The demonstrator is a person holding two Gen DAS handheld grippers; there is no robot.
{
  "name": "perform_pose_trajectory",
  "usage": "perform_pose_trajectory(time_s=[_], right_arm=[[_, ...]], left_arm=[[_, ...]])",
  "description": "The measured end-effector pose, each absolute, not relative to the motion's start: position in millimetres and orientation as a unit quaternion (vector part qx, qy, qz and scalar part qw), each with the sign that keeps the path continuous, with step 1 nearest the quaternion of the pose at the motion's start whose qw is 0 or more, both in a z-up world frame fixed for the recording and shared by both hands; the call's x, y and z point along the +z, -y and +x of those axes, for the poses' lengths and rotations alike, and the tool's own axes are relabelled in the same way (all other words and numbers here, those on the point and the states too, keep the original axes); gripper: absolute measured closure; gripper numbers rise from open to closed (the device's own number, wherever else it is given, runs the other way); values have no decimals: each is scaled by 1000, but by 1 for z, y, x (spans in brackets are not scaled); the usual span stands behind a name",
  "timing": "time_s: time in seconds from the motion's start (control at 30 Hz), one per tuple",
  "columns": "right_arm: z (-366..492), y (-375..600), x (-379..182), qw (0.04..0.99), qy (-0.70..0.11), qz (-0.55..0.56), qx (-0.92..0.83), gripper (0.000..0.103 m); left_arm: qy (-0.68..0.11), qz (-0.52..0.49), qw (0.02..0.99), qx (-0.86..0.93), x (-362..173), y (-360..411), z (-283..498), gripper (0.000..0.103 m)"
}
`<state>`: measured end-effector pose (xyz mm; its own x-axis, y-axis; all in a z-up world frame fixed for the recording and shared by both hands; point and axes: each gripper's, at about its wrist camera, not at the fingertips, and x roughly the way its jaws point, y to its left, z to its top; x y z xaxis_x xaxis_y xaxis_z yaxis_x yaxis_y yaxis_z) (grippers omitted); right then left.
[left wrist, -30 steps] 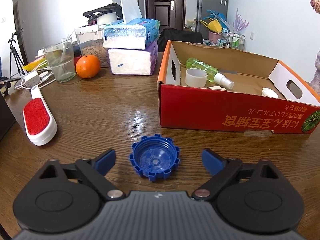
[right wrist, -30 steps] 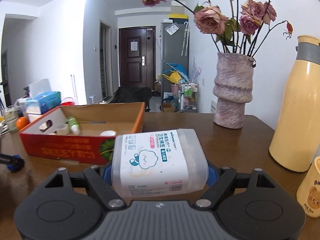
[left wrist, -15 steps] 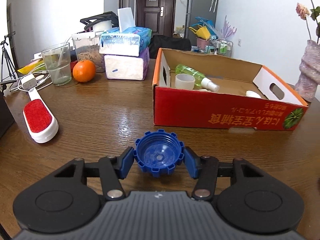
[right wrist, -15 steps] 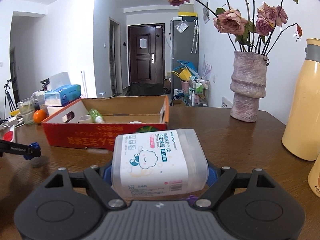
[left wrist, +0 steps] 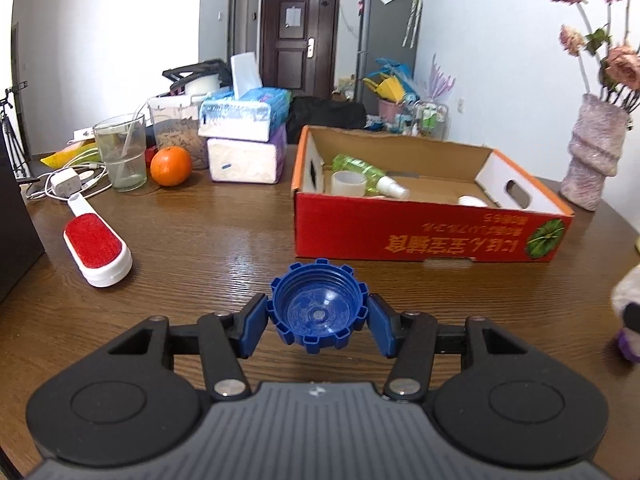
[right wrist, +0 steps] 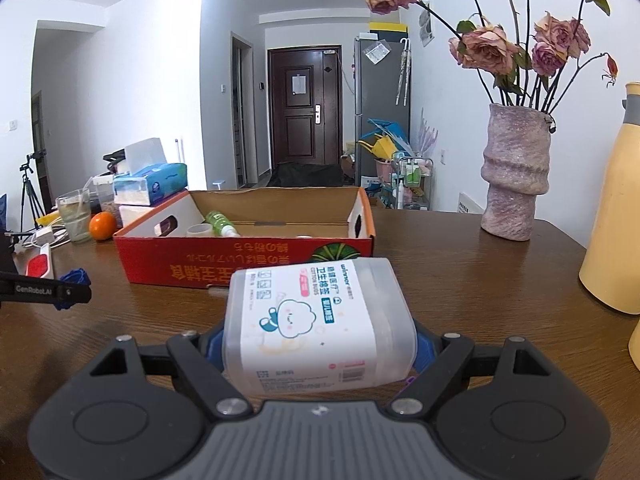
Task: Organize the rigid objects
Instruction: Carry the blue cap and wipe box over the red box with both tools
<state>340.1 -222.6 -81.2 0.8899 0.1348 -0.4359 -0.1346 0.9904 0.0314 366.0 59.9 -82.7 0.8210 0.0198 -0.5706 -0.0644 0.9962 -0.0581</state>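
Left fingers [left wrist: 262,325] pinch blue cap [left wrist: 318,310]; right fingers [right wrist: 423,350] clamp box [right wrist: 318,322].

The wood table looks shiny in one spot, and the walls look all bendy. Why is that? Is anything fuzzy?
Left wrist view: window light glares off the table in front of the red box; the fluffy thing at the right edge is blurred. Both views: the fisheye lens curves straight lines and darkens the corners. Right wrist view: the cotton swab box is sharp, and the left gripper casts a soft shadow.
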Motion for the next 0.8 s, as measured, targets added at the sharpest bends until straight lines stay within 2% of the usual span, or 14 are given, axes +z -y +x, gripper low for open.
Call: perform_pose_trajectory(time_s=[0.8], right_arm=[[338, 192, -68, 972, -210, -1, 107, 20]], left_arm=[[-248, -28, 968, -25, -49, -15, 327, 48]])
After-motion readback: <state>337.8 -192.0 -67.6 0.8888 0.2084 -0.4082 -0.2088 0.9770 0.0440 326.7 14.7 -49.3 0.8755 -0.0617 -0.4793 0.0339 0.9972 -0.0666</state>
